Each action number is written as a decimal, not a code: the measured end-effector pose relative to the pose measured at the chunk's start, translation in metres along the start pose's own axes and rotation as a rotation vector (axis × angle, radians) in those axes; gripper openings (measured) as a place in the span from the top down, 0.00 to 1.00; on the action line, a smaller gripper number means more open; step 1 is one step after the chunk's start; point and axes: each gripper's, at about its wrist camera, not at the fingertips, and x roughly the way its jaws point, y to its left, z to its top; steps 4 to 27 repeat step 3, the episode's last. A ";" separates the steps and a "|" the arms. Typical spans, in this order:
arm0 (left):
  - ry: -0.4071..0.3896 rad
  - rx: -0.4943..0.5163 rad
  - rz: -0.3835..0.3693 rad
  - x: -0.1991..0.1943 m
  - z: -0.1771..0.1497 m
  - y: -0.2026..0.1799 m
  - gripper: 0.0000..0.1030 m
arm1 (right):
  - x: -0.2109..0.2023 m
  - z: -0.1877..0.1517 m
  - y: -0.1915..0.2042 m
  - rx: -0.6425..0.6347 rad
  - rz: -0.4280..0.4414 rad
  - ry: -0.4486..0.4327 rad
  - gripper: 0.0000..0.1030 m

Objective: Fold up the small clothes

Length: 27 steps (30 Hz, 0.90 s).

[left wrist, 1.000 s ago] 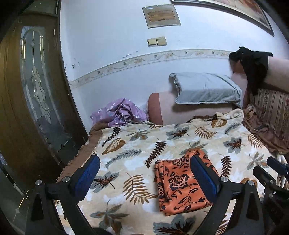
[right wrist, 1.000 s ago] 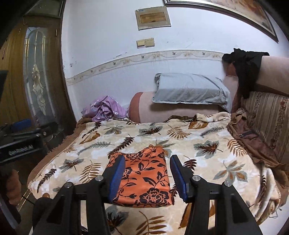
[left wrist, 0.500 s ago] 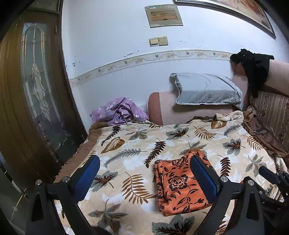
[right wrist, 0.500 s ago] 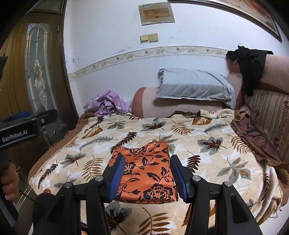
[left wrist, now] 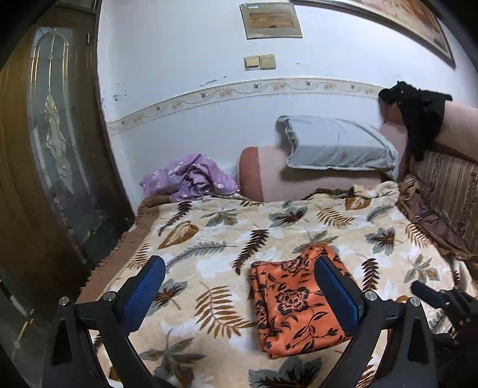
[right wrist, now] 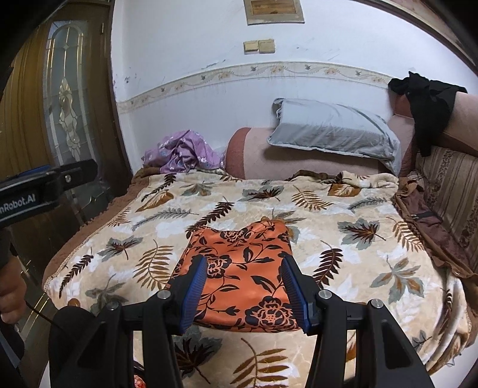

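Item: orange floral cloth, already folded into a rough rectangle, lying flat on the leaf-print blanket of the bed. Long axis runs away from the near bed edge toward the grey pillow.

Right hand-held gripper: jaws half apart, holding nothing, hovering directly before the cloth's near edge; the cloth shows between its blue pads. This is the nearer one.

Left hand-held gripper: jaws wide, holding nothing; the cloth lies ahead and off to its right, behind its right finger.

Judged next: the right one goes straight forward and down to the near hem.

Writing: white lettering ending "nRobot.AI" on the left tool's body. Wall plaque unreadable.
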 end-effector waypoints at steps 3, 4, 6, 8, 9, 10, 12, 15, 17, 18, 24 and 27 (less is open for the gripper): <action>-0.005 -0.047 -0.025 0.013 0.000 0.012 0.03 | 0.015 0.005 -0.007 0.028 0.019 0.018 0.46; -0.005 -0.047 -0.025 0.013 0.000 0.012 0.03 | 0.015 0.005 -0.007 0.028 0.019 0.018 0.46; -0.005 -0.047 -0.025 0.013 0.000 0.012 0.03 | 0.015 0.005 -0.007 0.028 0.019 0.018 0.46; -0.005 -0.047 -0.025 0.013 0.000 0.012 0.03 | 0.015 0.005 -0.007 0.028 0.019 0.018 0.46; -0.005 -0.047 -0.025 0.013 0.000 0.012 0.03 | 0.015 0.005 -0.007 0.028 0.019 0.018 0.46; -0.005 -0.047 -0.025 0.013 0.000 0.012 0.03 | 0.015 0.005 -0.007 0.028 0.019 0.018 0.46; -0.005 -0.047 -0.025 0.013 0.000 0.012 0.03 | 0.015 0.005 -0.007 0.028 0.019 0.018 0.46; -0.005 -0.047 -0.025 0.013 0.000 0.012 0.03 | 0.015 0.005 -0.007 0.028 0.019 0.018 0.46; -0.005 -0.047 -0.025 0.013 0.000 0.012 0.03 | 0.015 0.005 -0.007 0.028 0.019 0.018 0.46; -0.005 -0.047 -0.025 0.013 0.000 0.012 0.03 | 0.015 0.005 -0.007 0.028 0.019 0.018 0.46; -0.005 -0.047 -0.025 0.013 0.000 0.012 0.03 | 0.015 0.005 -0.007 0.028 0.019 0.018 0.46; -0.005 -0.047 -0.025 0.013 0.000 0.012 0.03 | 0.015 0.005 -0.007 0.028 0.019 0.018 0.46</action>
